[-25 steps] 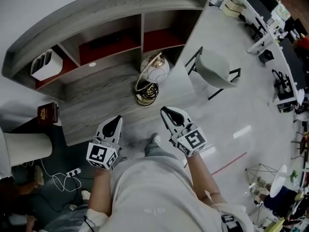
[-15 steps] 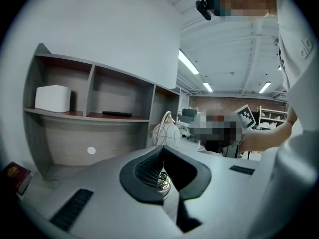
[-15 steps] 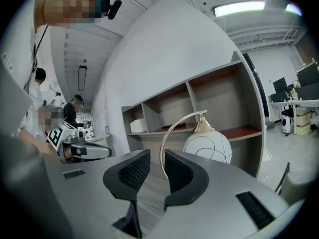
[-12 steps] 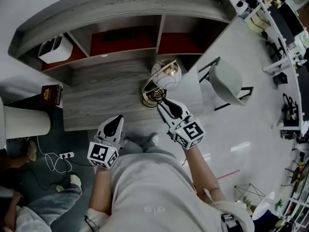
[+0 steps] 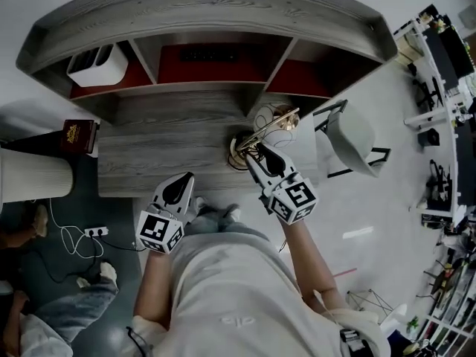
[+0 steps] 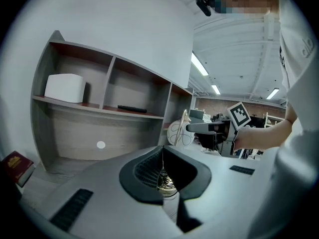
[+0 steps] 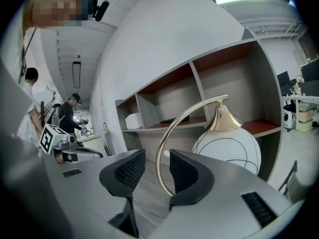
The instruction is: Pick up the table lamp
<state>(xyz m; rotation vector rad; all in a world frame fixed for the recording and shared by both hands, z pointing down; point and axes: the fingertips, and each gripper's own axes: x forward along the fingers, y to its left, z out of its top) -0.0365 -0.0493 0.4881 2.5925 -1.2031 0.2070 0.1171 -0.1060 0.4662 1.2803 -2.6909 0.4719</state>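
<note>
Grey wood-grain desk (image 5: 149, 155) under a shelf unit (image 5: 208, 21) carries the table lamp (image 5: 271, 125), a white globe on a brass arc (image 7: 157, 168), near its right front corner.

Step in hand: approach to grasp. The right gripper (image 7: 152, 171) has just been opening; its jaws stand apart around the arc, not pressing. The left gripper (image 6: 162, 176) is clenched and empty.

Next move, judged: close on the arc and lift straight up, clear of the shelf upright behind.

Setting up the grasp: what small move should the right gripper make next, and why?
Probably ease the right gripper forward. Its jaws have just been opening and hold nothing; the thin curved gold arm of the white-globe table lamp lines up with their gap but seems just beyond the tips.
</note>
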